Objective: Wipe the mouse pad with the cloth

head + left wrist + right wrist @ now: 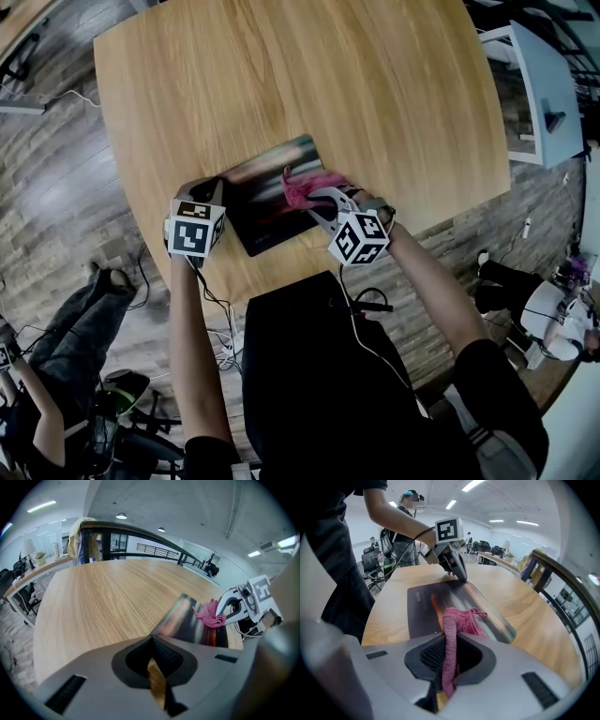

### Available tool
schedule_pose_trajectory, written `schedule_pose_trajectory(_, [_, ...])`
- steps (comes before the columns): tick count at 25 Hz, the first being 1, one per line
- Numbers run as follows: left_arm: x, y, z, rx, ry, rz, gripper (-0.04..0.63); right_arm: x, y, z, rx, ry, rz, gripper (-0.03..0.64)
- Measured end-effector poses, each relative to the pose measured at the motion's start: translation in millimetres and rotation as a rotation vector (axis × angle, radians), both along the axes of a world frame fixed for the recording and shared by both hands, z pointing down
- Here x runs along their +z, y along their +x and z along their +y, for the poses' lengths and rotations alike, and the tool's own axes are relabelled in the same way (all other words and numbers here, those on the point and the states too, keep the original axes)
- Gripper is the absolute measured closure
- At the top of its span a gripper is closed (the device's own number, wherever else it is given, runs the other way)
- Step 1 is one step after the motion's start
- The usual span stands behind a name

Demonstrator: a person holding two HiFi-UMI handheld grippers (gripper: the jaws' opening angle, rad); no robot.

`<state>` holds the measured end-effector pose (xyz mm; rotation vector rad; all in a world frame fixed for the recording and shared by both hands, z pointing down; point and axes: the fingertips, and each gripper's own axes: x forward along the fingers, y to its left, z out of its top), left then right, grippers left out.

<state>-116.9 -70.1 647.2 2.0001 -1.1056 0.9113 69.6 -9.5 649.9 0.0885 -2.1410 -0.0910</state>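
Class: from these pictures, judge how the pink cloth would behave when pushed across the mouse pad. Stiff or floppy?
Probably floppy: the cloth droops and folds out of the right gripper. Likely light, since one narrow pinch holds it. It may bunch rather than slide flat on the mouse pad.

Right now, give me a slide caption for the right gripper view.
Right gripper clamps a pink cloth on the dark mouse pad; left gripper presses the pad's far edge.
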Motion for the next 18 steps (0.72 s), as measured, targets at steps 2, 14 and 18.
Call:
schedule_pose_trajectory(2, [0.9,-0.2,0.5,-0.002,-0.002,-0.001,0.572,0.2,2.1,4.4,0.002,-0.002,0.000,0.562])
schedule_pose_trajectory(14, [2.8,0.2,2.1,-0.003,0.002,-0.006,0.572,1.0,13.9,29.1,0.021,-0.019,-0.003,0.561])
schedule_pose_trajectory(18, [2.6,0.2,1.6,-0.003,0.003,-0.005,0.572,1.1,17.5,36.2,0.026,-0.027,-0.001,0.563])
